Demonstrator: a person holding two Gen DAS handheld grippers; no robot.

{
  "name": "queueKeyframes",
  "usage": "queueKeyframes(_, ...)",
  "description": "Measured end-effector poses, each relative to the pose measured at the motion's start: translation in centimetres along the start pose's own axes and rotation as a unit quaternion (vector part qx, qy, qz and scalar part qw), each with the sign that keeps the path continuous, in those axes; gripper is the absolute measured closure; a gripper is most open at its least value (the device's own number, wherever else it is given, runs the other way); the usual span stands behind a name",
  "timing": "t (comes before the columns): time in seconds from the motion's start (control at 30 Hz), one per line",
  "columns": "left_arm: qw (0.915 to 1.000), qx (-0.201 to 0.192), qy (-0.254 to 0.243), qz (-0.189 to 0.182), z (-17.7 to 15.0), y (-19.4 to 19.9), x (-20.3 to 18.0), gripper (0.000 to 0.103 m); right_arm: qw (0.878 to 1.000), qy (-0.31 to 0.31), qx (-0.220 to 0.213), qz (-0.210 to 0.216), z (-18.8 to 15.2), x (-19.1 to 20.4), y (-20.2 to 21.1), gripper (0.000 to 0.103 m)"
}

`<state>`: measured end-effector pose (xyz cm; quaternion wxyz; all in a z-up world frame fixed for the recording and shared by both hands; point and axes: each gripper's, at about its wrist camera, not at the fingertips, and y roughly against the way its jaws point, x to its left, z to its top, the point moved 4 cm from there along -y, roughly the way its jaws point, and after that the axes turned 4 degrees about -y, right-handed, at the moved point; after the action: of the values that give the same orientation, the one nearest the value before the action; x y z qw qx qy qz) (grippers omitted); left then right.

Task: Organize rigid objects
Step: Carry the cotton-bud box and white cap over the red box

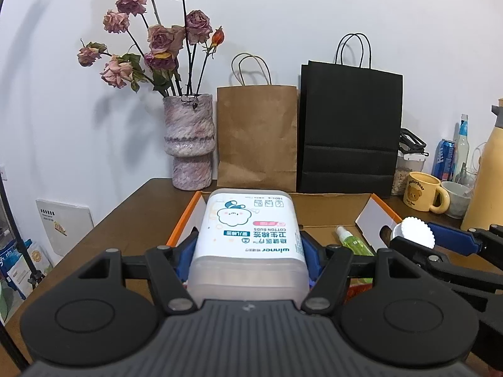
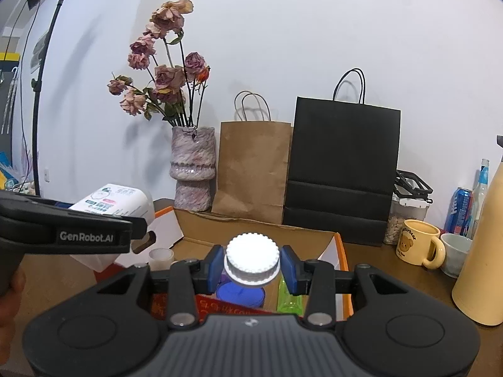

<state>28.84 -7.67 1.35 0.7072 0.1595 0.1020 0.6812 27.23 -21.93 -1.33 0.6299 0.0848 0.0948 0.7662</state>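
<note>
Left wrist view, nearest first: the left gripper [image 1: 248, 248] has its blue pads pressed on both sides of a cotton bud box [image 1: 248, 235], a translucent tub lying lengthwise between the jaws, which stand about half open around its width. It hangs above the near left part of the open cardboard box [image 1: 330, 202]. In the right wrist view the right gripper [image 2: 251, 265] is closed narrowly on the ribbed white cap of a bottle [image 2: 251, 259] with a blue-violet body, held upright over the same carton.

Inside the carton, just beyond the held things, lie a green spray bottle [image 2: 287, 298] and a red printed packet [image 2: 217, 309] (only partly seen), and a small translucent cup [image 2: 161, 257] stands near the left flap.

So a few items already seem packed, while two are in hand and not yet set down; I judge the task roughly midway, though whether these two are going in or coming out cannot be told.

Farther off, on the wooden table [image 1: 135, 216], stand a yellow bear mug [image 2: 419, 245], a vase of dried roses [image 1: 190, 141], a brown paper bag [image 1: 256, 138] and a black paper bag [image 1: 349, 125] against the wall.
</note>
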Motion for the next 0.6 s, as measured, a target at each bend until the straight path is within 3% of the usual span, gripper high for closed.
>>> queueKeyframes(0.6, 0.9999, 0.005, 0.009, 0.008, 1.7, -4.7, 0.0, 0.037, 1.0, -0.006, 0.001, -0.001, 1.5, -0.5, -5.0, 0.064)
